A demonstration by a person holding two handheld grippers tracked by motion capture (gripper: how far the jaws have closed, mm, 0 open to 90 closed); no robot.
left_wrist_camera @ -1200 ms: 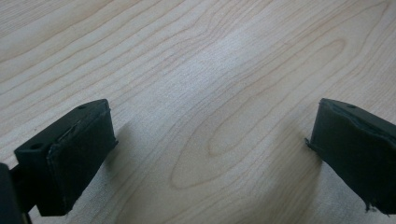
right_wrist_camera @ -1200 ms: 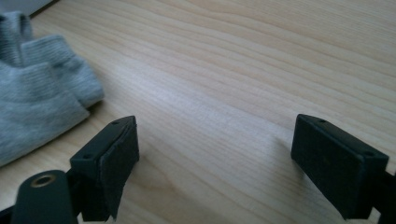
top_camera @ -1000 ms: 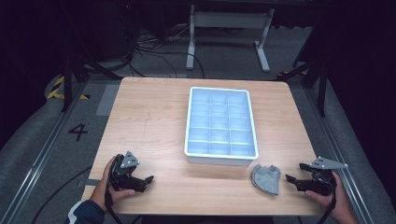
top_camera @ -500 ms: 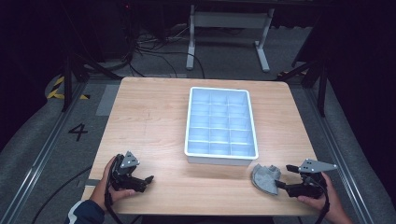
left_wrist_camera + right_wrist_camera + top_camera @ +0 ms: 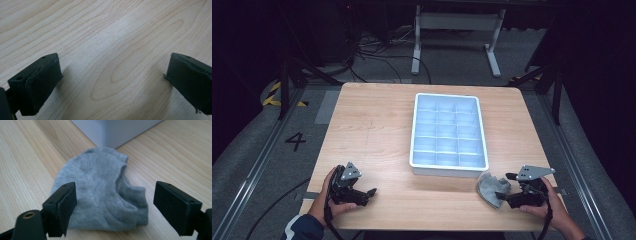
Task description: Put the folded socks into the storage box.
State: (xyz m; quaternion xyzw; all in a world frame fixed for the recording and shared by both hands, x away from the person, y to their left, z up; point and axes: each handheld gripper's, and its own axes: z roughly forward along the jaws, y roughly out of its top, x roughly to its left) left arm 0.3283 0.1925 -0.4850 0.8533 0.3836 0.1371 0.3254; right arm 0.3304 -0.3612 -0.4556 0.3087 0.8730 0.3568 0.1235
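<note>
A folded grey sock (image 5: 492,188) (image 5: 102,197) lies on the wooden table, just in front of the near right corner of a white divided tray (image 5: 448,171). My right gripper (image 5: 503,197) (image 5: 115,207) is open, its jaws standing to either side of the sock's near end without closing on it. Near the table's front left, my left gripper (image 5: 370,196) (image 5: 112,85) rests low over bare wood, open, nothing between its jaws.
The tray's grey outer wall (image 5: 112,130) rises right behind the sock. Bare wooden table (image 5: 372,130) spreads left of the tray. A metal stand (image 5: 454,35) and cables (image 5: 377,60) sit on the dark floor beyond the far edge.
My right gripper has slid left along the front edge until its open jaws reach the sock. The left gripper has stayed put.
</note>
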